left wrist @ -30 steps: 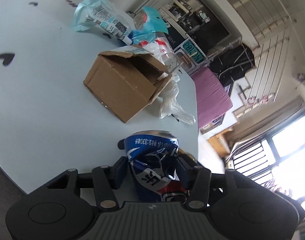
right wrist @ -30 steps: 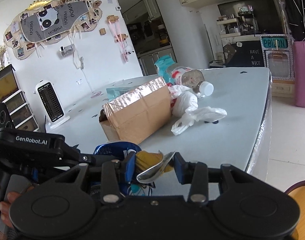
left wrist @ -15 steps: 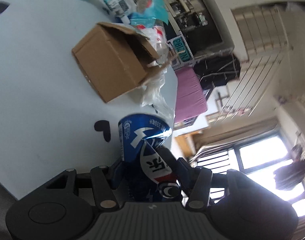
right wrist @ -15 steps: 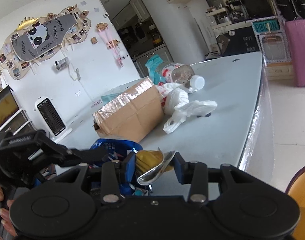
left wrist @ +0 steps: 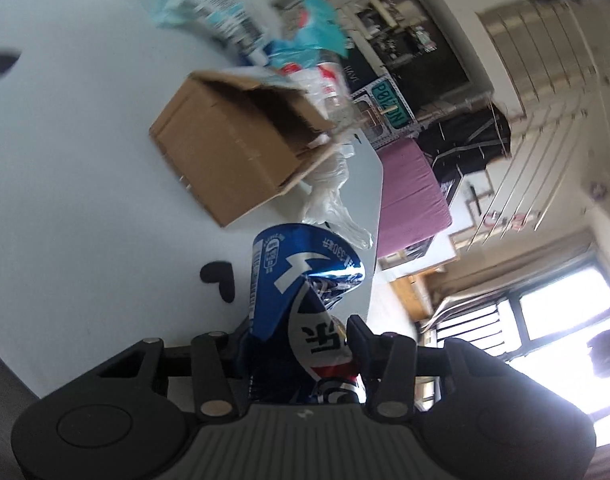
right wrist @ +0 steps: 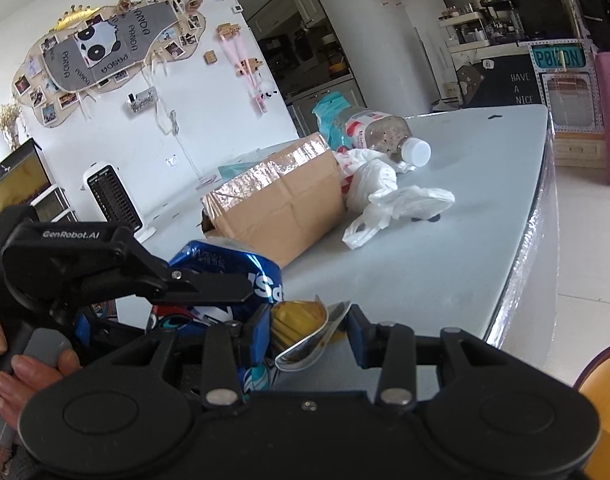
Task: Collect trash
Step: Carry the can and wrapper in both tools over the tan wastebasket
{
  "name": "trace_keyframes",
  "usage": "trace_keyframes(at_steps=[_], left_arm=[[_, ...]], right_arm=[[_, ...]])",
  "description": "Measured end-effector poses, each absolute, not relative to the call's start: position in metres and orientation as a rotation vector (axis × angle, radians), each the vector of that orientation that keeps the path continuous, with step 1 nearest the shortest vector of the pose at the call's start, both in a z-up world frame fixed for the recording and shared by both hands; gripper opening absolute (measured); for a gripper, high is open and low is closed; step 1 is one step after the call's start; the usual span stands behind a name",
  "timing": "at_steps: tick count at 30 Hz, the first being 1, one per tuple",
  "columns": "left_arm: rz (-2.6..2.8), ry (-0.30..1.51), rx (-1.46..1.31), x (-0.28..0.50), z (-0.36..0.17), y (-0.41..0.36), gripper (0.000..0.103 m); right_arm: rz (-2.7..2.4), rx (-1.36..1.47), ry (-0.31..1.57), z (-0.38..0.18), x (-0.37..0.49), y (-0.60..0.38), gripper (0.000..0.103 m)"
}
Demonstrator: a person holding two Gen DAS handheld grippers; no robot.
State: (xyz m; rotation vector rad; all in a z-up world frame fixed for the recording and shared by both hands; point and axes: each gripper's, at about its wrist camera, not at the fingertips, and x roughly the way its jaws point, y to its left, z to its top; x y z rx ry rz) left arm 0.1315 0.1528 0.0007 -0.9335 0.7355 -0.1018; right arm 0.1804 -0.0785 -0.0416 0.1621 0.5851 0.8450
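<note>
Left wrist view: the left gripper (left wrist: 301, 344) is clamped on a crushed blue can (left wrist: 301, 280) at bottom centre, and its jaws have just been closing a bit more on it. Higher up the frame, the cardboard box (left wrist: 229, 156), a white plastic bag (left wrist: 329, 196), a teal pouch (left wrist: 201, 4) and a clear bottle (left wrist: 325, 84) all sit on the bench (left wrist: 65, 200), so most of the trash looks uncollected.

Right wrist view: the right gripper (right wrist: 309, 334) pinches a yellow and silver foil wrapper (right wrist: 305, 328) at bottom centre, with the can just left of it. No bin shows in either view, so I'd say nothing's been dropped off yet.
</note>
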Motion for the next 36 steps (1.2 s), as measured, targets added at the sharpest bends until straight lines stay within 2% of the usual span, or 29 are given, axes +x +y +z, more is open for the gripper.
trace_keyframes(at_steps=[20,36], left_arm=[[-0.091,0.573,-0.572,0.113,0.059,0.116,0.047],[-0.109,0.483,-0.283,0.133,0.095,0.042,0.047]], right_arm=[[0.733,0.171,0.442,0.002,0.166,-0.112,0.041],[0.556,0.198,0.374,0.03,0.166,-0.172,0.041]])
